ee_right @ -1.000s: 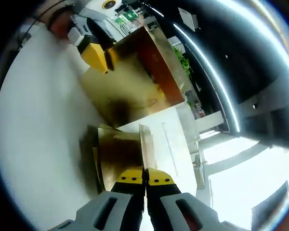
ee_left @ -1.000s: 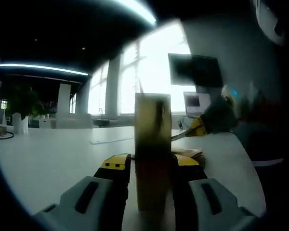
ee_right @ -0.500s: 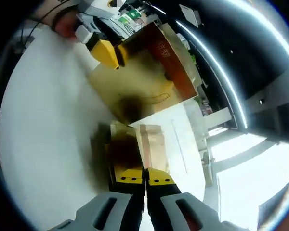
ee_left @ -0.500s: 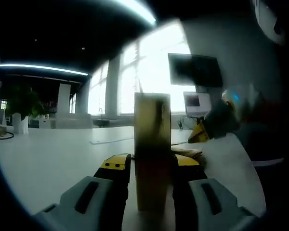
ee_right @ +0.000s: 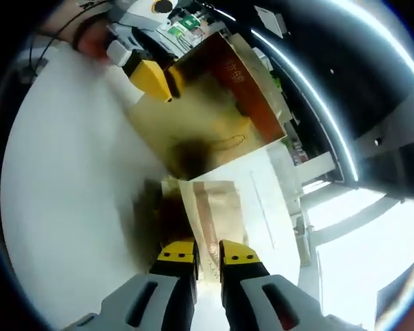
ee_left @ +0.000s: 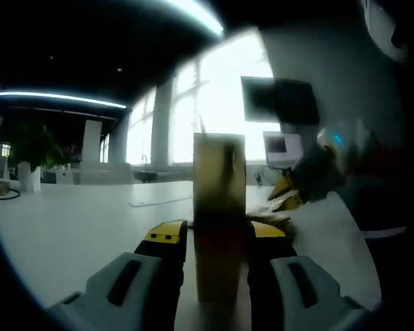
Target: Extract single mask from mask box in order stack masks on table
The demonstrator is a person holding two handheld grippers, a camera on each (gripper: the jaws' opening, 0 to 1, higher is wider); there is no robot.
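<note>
Since a second ago the right claw (ee_right: 207, 252) has parted over the mask (ee_right: 217, 210) lying straight ahead on the bench (ee_right: 62, 207); left claw (ee_left: 217, 234) clamps the mask box (ee_left: 219, 207).

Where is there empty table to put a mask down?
The white table is bare on the side of the mask pile away from the windows, below the mask box. In the left gripper view, a wide bare stretch lies left of the box. It is crowded where the box, the pile and the right gripper meet.
</note>
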